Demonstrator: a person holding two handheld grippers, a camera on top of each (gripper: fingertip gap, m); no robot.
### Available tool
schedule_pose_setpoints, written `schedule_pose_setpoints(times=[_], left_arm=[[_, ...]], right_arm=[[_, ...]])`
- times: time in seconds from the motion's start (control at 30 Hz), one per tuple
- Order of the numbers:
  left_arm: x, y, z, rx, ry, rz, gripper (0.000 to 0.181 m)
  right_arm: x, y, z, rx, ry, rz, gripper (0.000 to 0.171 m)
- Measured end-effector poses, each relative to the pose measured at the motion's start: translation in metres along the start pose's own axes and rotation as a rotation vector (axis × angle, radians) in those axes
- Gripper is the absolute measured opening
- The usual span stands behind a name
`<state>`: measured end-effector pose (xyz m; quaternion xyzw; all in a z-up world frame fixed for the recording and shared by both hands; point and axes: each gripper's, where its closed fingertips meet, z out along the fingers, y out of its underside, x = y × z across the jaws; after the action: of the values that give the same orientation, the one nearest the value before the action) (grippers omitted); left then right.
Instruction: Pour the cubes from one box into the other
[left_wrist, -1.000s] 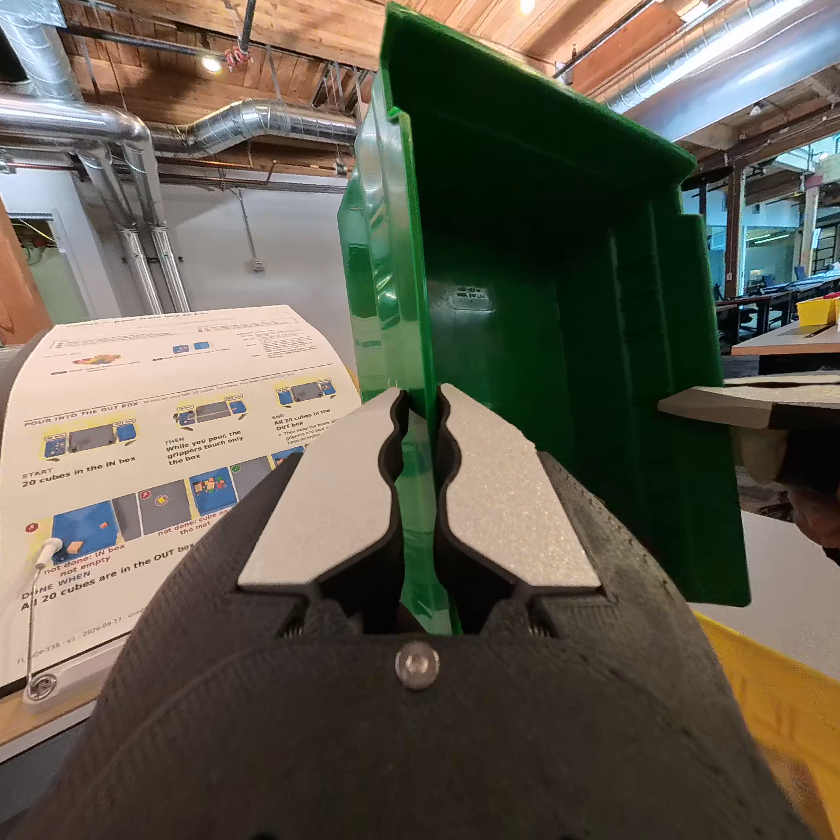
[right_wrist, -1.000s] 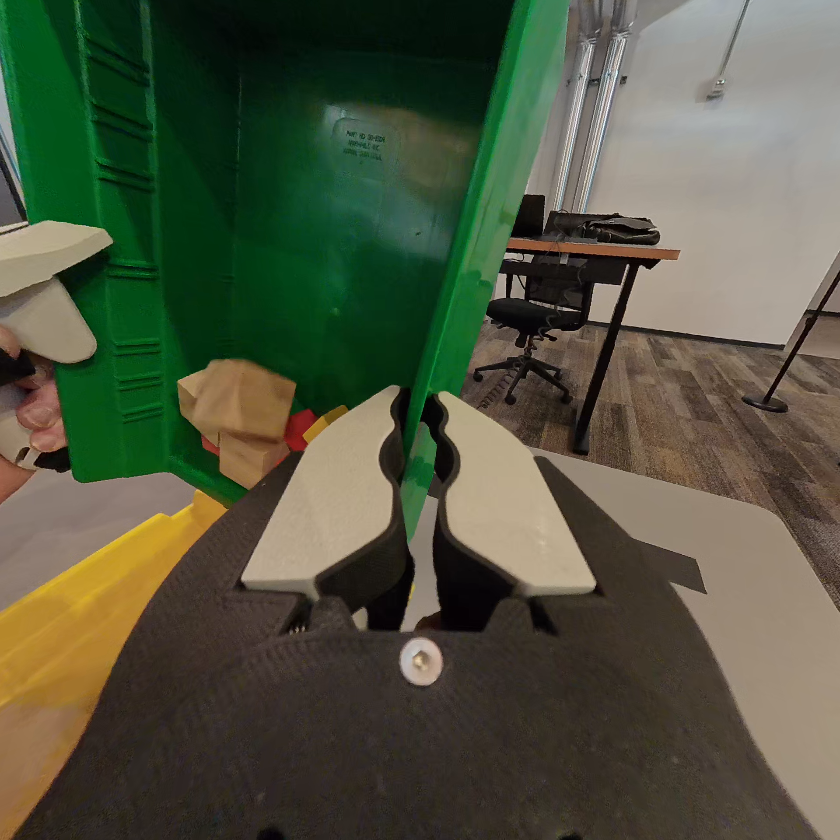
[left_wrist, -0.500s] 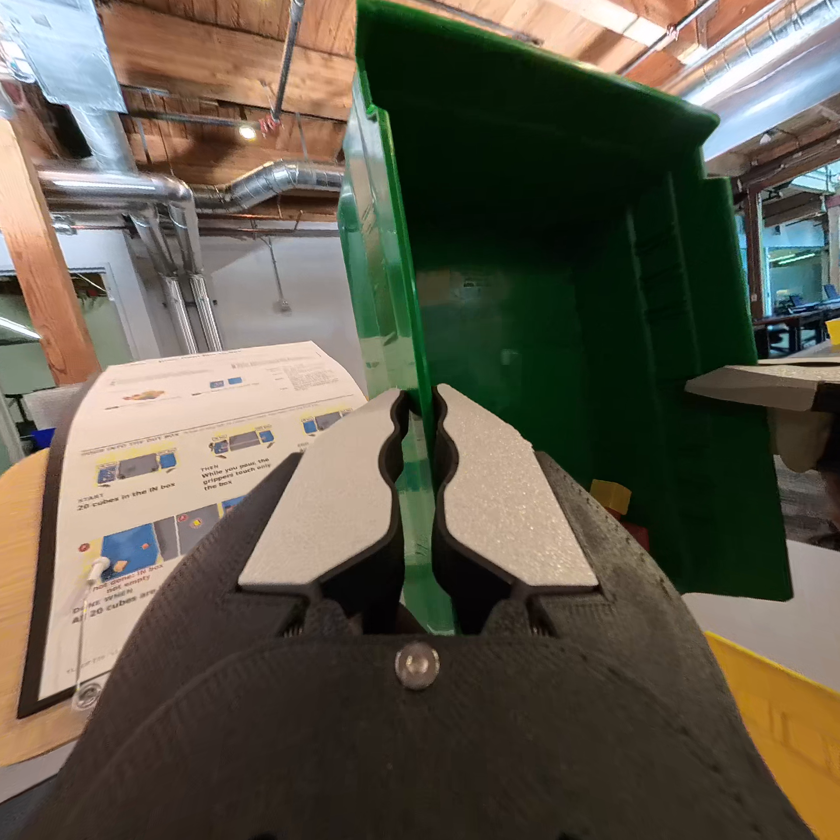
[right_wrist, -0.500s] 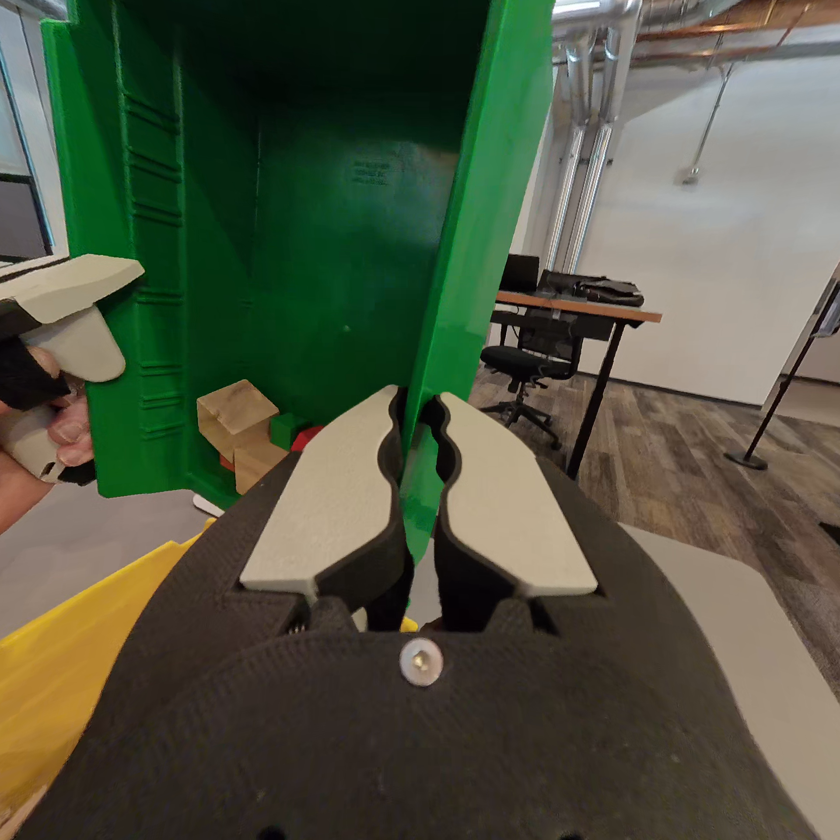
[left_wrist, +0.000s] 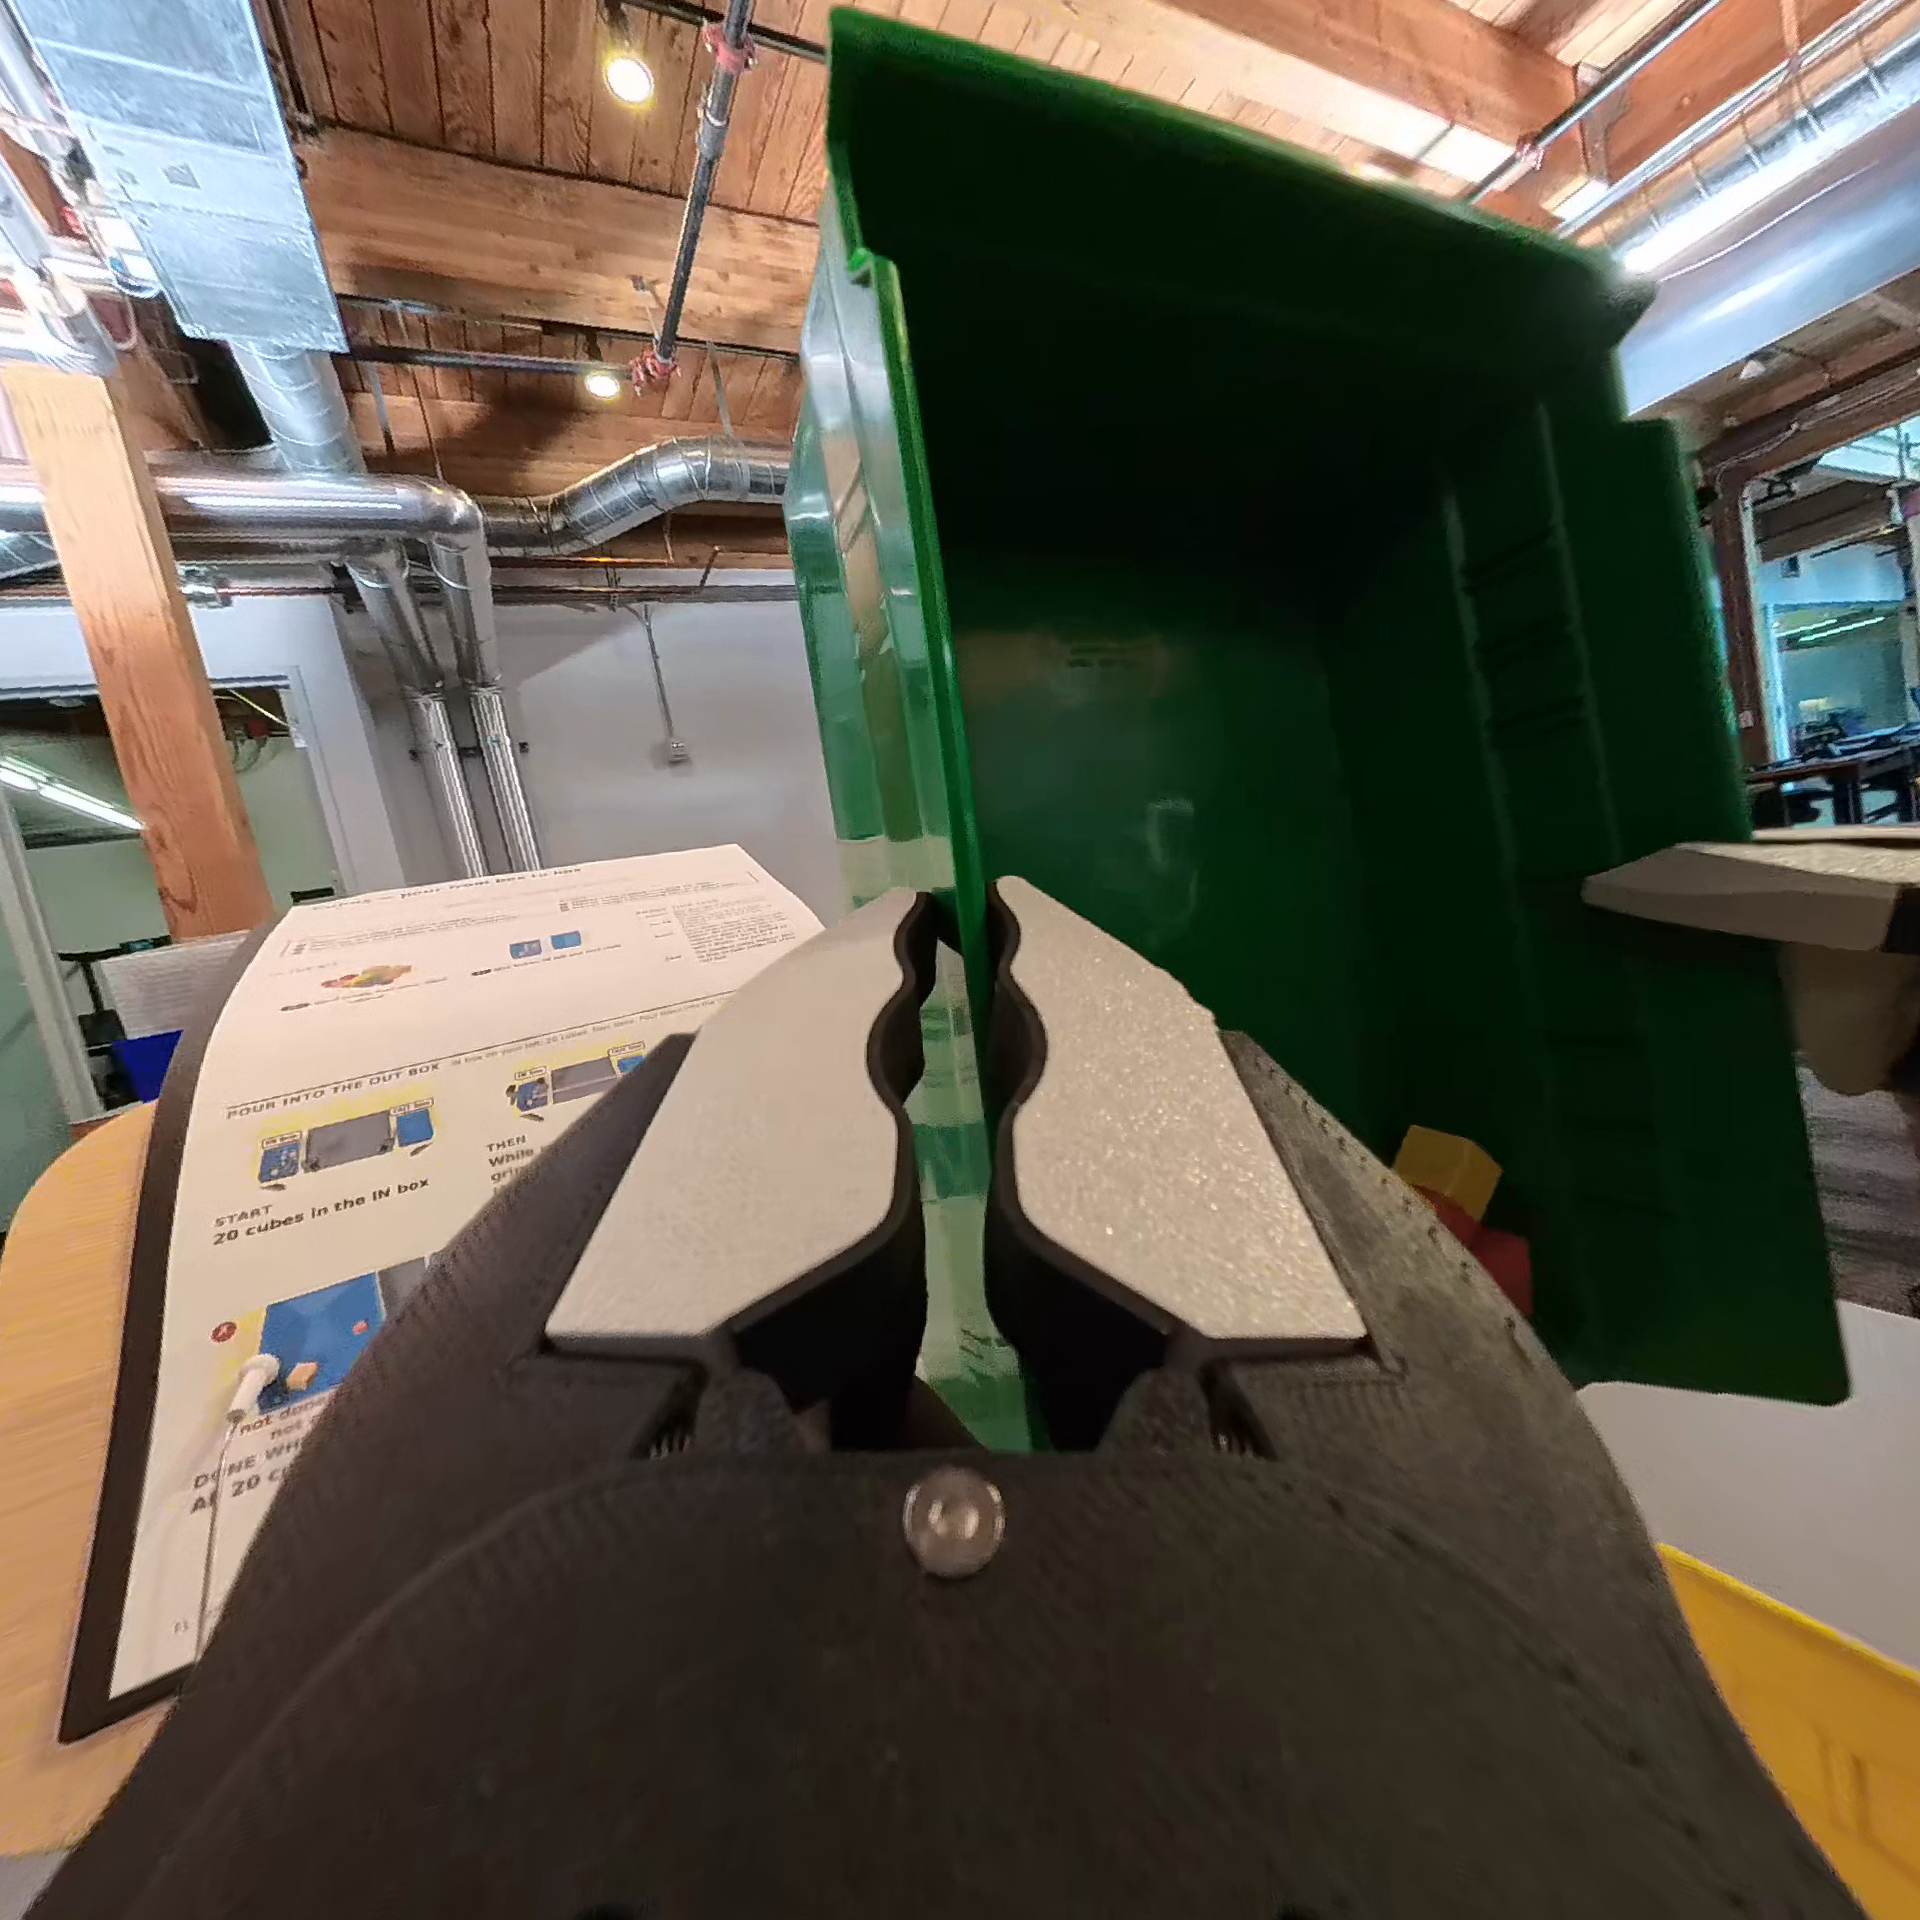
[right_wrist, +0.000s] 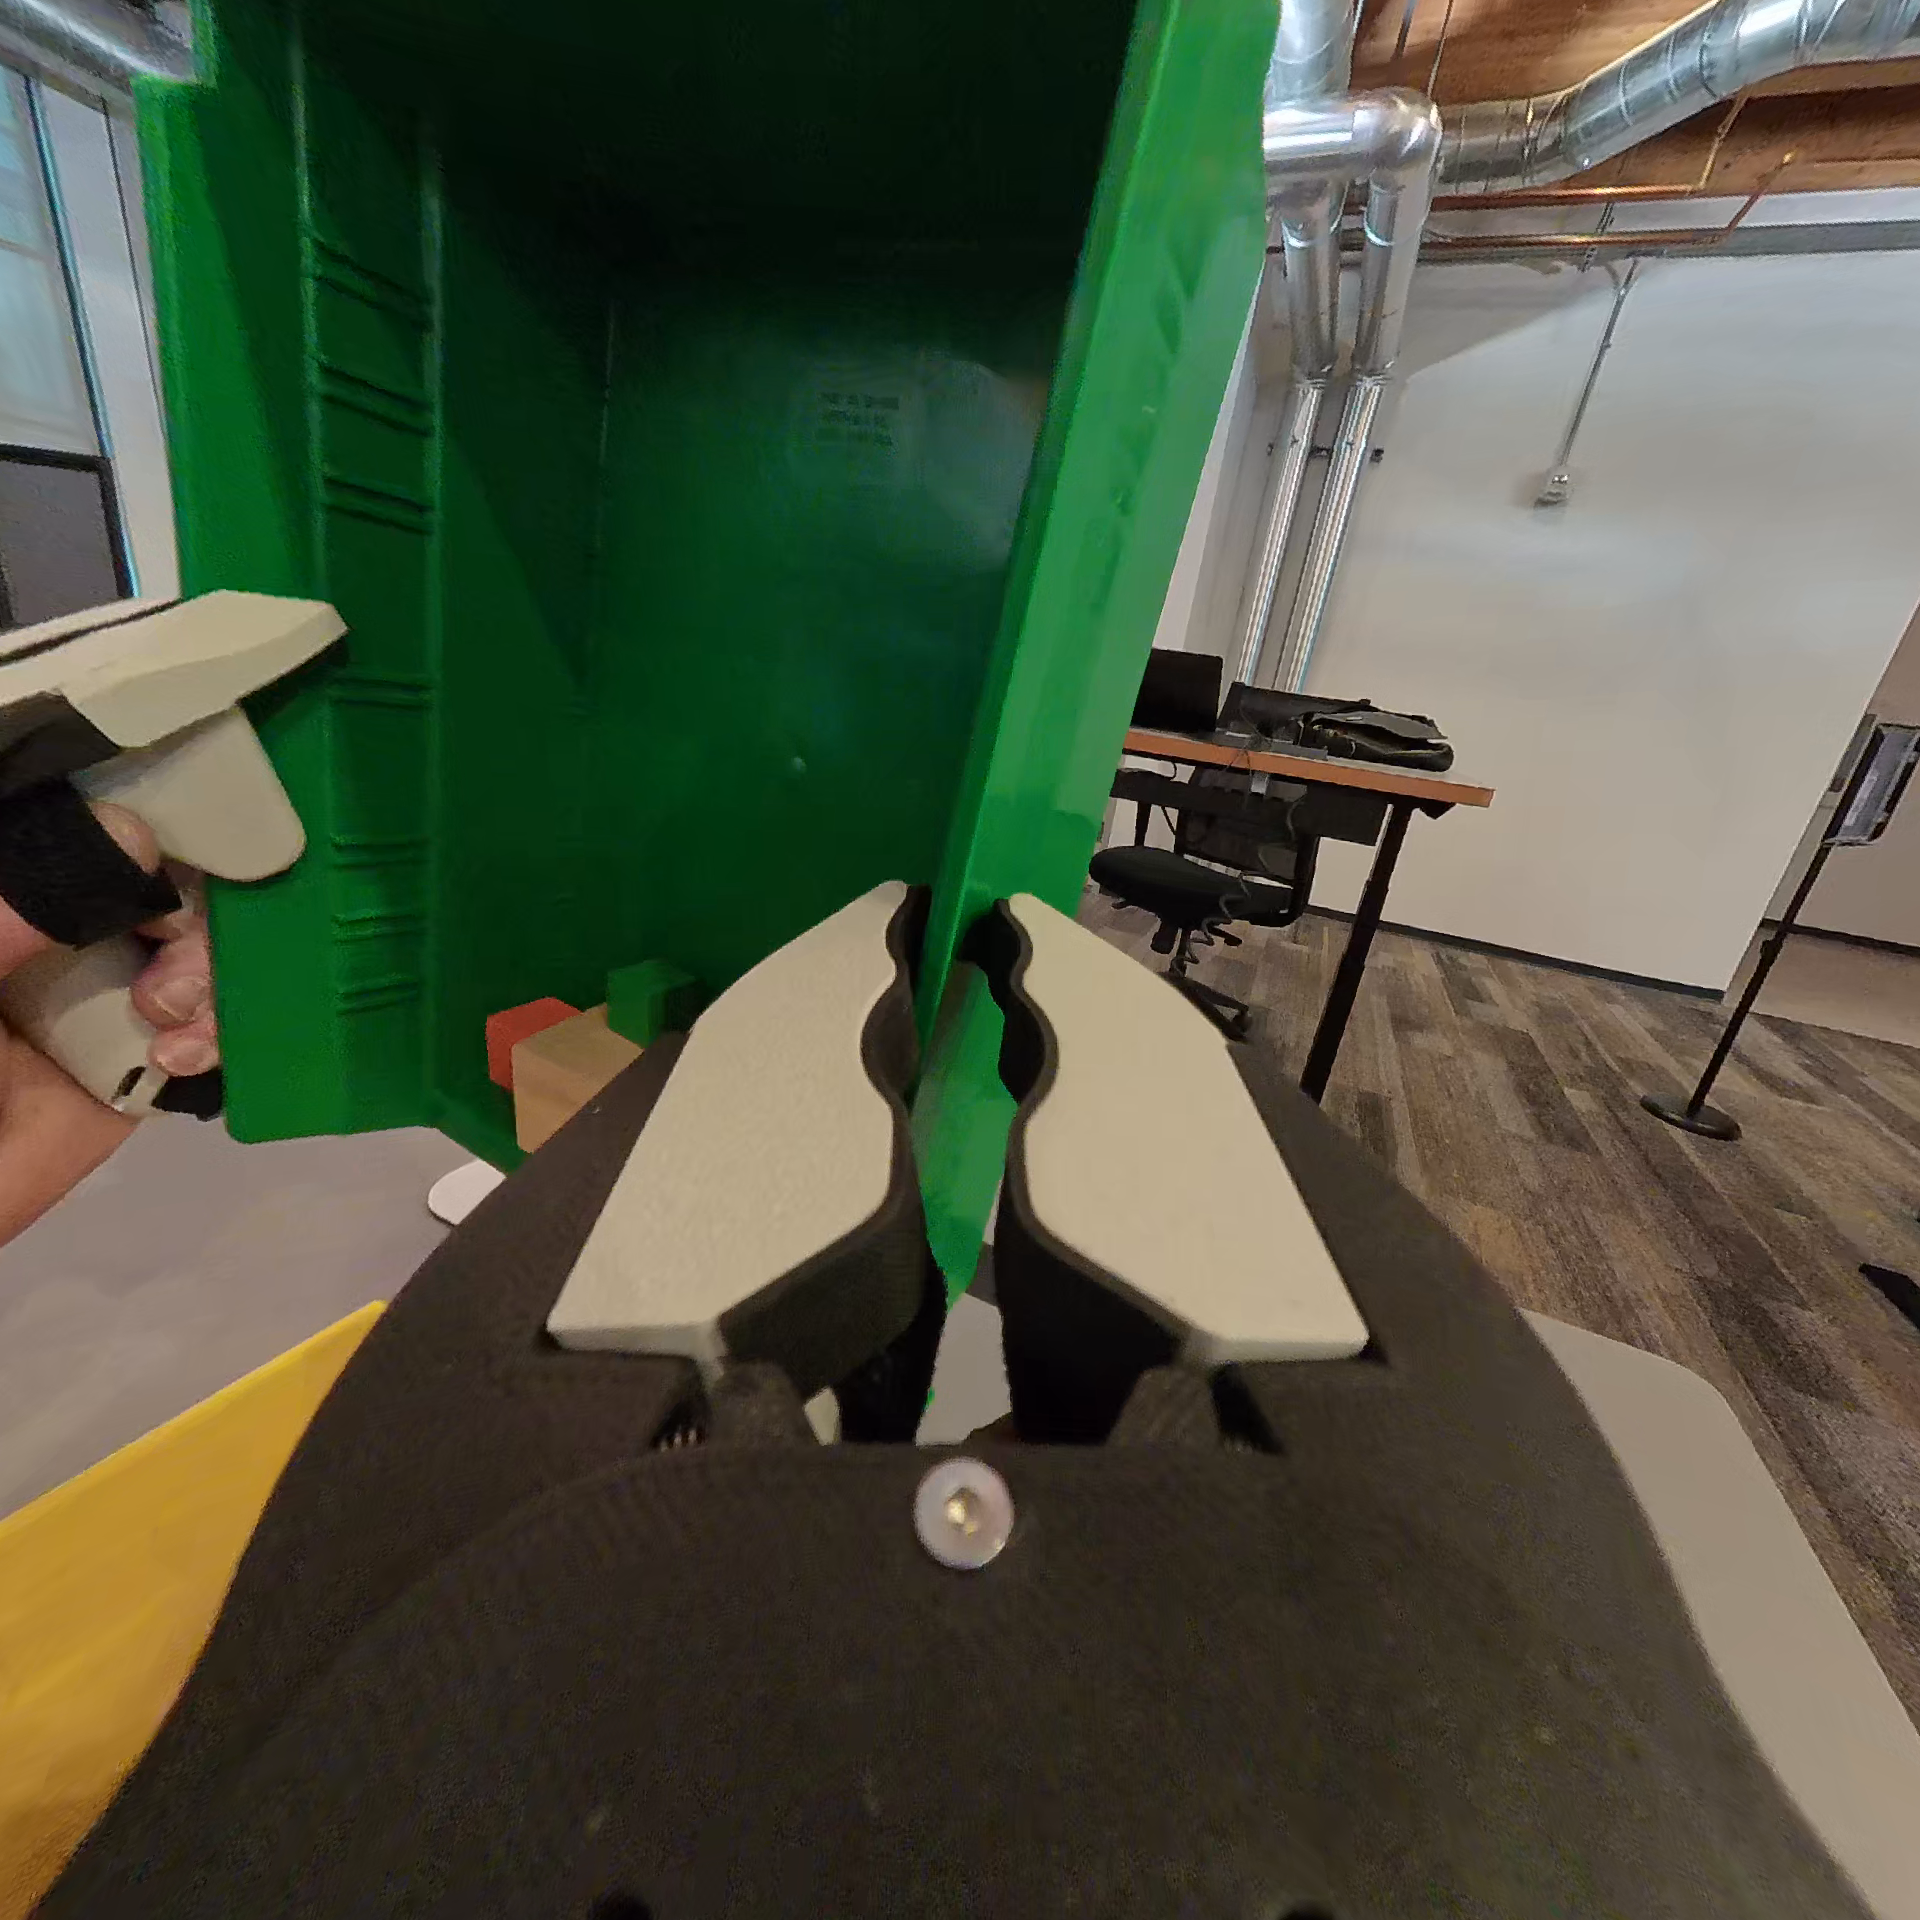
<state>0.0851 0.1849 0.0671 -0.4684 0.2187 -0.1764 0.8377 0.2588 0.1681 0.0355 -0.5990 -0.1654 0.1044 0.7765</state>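
Observation:
Both grippers hold a green box (left_wrist: 1247, 727) in the air, tipped steeply so its open side faces me. My left gripper (left_wrist: 961, 914) is shut on its left wall. My right gripper (right_wrist: 951, 909) is shut on its right wall (right_wrist: 1101, 540). A few cubes lie in its low end: a yellow cube (left_wrist: 1449, 1169) and a red cube (left_wrist: 1496, 1247) in the left wrist view; a red cube (right_wrist: 525, 1034), a wooden cube (right_wrist: 566, 1070) and a green cube (right_wrist: 644, 997) in the right wrist view. A yellow box (left_wrist: 1818, 1745) lies below; it also shows in the right wrist view (right_wrist: 135, 1558).
A printed instruction sheet (left_wrist: 416, 1091) on a dark board stands to the left on a wooden surface. The grey table top (right_wrist: 1714, 1558) runs under the boxes. The other gripper and a hand (right_wrist: 125, 831) show at the green box's far wall. A desk and chair (right_wrist: 1247, 831) stand beyond.
The green box has tipped further upright and both wrist views have swung upward. Cubes that were tumbling in the low end have thinned out and settled at the bottom edge.

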Motion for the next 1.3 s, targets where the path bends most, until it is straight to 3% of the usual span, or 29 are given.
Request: schedule_pose_setpoints(times=[0.23, 0.4, 0.87, 1.3], left_arm=[[0.001, -0.003, -0.004, 0.013, -0.002, -0.019, 0.007], [0.004, -0.033, -0.007, 0.08, -0.01, 0.005, 0.007], [-0.003, 0.008, -0.004, -0.006, -0.027, -0.03, 0.007], [-0.011, -0.021, -0.006, 0.065, -0.049, -0.062, 0.006]], right_arm=[[-0.003, -0.016, -0.007, 0.036, 0.007, -0.047, 0.005], [-0.005, -0.036, -0.013, 0.101, 0.013, -0.093, 0.006], [-0.005, -0.012, -0.005, 0.043, 0.015, -0.065, 0.006], [-0.018, -0.054, -0.011, 0.116, 0.011, -0.135, 0.007]])
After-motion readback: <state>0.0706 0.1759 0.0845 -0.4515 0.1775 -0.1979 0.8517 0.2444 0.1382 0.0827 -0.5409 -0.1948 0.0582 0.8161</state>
